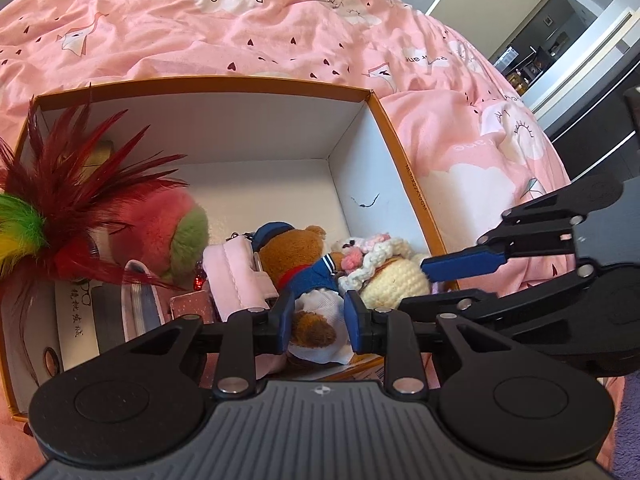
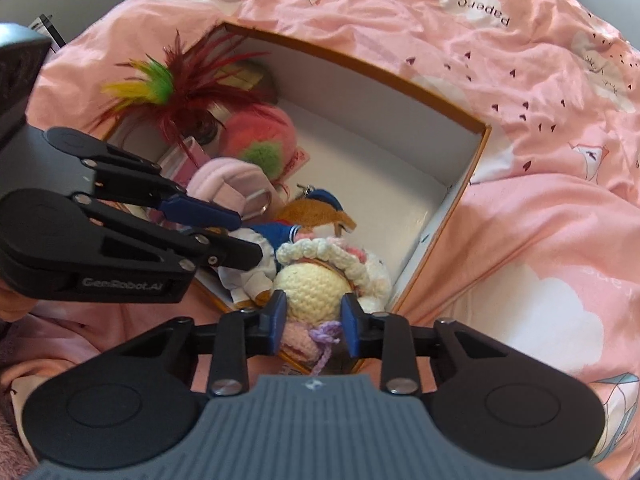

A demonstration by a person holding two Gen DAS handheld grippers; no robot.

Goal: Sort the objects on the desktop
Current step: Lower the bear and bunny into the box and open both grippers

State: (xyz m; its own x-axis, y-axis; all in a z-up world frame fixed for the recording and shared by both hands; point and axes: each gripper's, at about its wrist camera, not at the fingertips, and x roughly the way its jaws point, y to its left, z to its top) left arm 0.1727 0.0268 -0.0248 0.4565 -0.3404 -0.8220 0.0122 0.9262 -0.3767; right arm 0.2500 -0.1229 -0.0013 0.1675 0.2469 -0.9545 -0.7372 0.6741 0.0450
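The feather toy (image 1: 48,208) is cut off at the left edge, hiding items behind it.

Toy bear (image 1: 304,256) and crochet doll (image 2: 316,284) inside orange-rimmed box (image 1: 240,84)

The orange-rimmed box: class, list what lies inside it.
Inside the box: a feather toy, pink-green plush ball, pink pouch, sailor bear and crochet doll. Whatever lies beneath them is covered.

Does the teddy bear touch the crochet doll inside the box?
Touching. In the left wrist view the teddy bear leans against the crochet doll, with no gap between them.
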